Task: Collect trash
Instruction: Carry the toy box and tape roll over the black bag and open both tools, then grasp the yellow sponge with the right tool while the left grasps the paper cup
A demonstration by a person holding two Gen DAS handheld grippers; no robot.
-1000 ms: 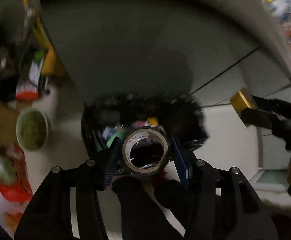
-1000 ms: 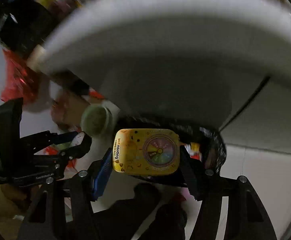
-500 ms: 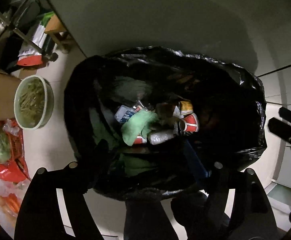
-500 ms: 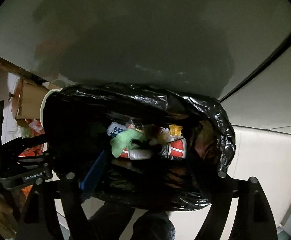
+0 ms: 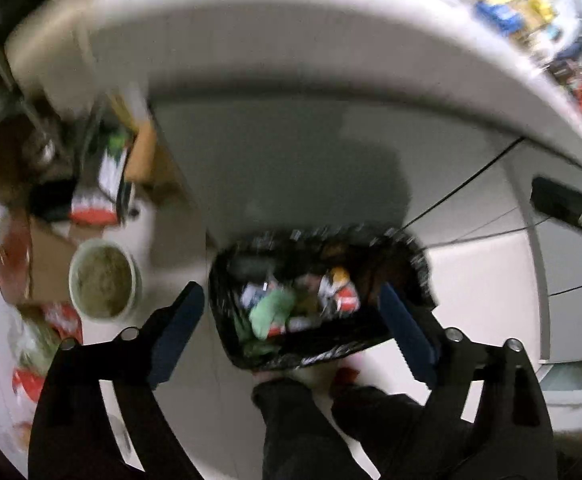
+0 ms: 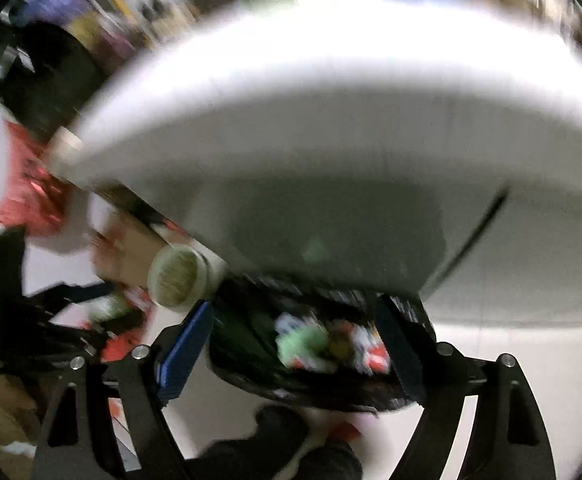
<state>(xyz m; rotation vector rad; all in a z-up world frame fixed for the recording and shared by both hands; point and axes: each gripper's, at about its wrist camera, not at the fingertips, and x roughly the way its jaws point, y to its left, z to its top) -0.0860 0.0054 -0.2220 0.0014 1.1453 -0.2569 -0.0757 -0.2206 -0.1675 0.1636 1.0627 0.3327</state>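
Note:
A bin lined with a black trash bag stands on the floor below a white table; it holds mixed trash, green, red and white pieces. My left gripper is open and empty, raised above the bin, its blue-padded fingers wide apart. My right gripper is also open and empty above the same bag, which shows blurred between its fingers. The right gripper's body shows at the right edge of the left wrist view.
The white table's edge arches over the bin, with blurred clutter on top. A pale bowl of greenish contents sits on the floor left of the bin, beside a cardboard box and red packaging. My dark-clothed legs are below.
A second ago the left gripper held a tape roll and the right a yellow box. Both opened over the bag, dropped them, and have now risen and pulled back.

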